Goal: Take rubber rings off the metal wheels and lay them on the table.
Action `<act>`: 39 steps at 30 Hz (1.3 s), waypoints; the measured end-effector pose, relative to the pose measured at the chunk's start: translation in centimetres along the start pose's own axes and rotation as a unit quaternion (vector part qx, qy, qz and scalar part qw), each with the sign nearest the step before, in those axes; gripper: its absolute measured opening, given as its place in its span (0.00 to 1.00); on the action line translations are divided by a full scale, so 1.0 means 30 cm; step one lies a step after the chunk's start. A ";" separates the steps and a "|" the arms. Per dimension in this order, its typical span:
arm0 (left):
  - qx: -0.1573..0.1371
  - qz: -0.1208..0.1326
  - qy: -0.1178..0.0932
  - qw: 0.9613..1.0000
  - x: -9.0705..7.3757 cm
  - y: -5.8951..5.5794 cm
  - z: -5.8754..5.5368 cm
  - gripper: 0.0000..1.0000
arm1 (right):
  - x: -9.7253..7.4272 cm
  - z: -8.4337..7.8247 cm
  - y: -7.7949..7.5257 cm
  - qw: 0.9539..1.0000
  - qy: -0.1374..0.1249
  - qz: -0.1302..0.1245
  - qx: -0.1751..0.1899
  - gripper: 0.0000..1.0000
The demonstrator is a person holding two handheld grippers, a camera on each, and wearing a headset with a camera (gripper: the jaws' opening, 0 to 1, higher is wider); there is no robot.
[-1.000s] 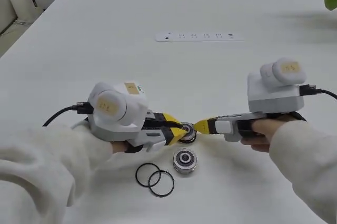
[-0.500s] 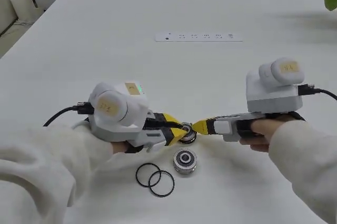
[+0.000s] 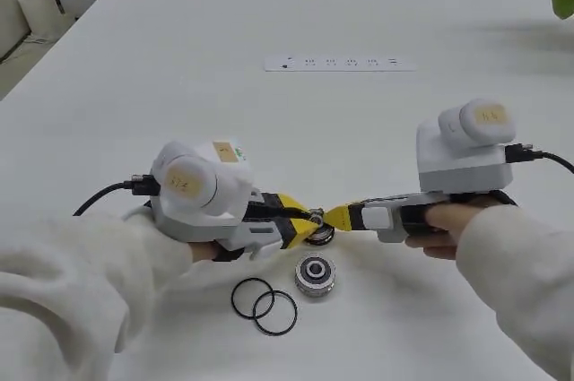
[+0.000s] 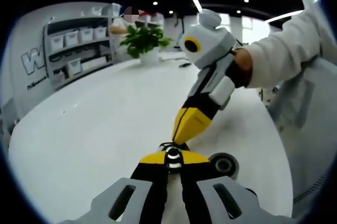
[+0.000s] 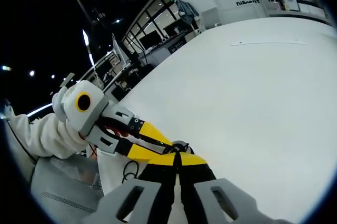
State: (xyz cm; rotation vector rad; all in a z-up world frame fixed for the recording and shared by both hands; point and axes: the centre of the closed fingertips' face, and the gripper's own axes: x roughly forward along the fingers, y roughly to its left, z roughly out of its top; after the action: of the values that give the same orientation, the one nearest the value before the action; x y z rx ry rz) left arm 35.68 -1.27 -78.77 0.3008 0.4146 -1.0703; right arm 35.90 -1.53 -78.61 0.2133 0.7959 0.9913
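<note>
Left gripper (image 3: 310, 220) clamped on metal wheel (image 3: 321, 233), right gripper (image 3: 331, 217) closed at its rim, possibly pinching it.

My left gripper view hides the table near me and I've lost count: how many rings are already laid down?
Observer: Two rings, overlapping, lie on the table in the head view.
Operator: Where are they from the loose wheel?
Observer: Just left of the loose wheel and nearer the person.
Operator: Anything farther out to avoid?
Observer: A power strip lies far up the table, well past the held wheel.
</note>
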 end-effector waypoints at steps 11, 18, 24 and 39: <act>-0.001 0.001 -0.002 1.000 0.000 0.000 0.000 0.09 | 0.001 -0.001 0.001 1.000 -0.001 0.002 0.000 0.00; -0.001 0.001 -0.003 1.000 0.000 0.000 -0.001 0.09 | 0.001 0.000 0.006 1.000 -0.002 0.006 0.000 0.00; -0.002 0.000 -0.004 1.000 -0.001 -0.001 -0.001 0.09 | 0.004 0.003 0.012 1.000 -0.003 0.011 -0.001 0.00; -0.005 0.001 -0.008 1.000 0.003 -0.001 0.001 0.09 | 0.013 0.018 0.038 0.999 -0.006 0.020 -0.025 0.00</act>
State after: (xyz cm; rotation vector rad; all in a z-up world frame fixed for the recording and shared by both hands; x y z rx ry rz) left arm 35.70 -1.36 -78.79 0.2836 0.4060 -1.0676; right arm 35.63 -0.49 -77.83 0.1921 0.7568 1.0451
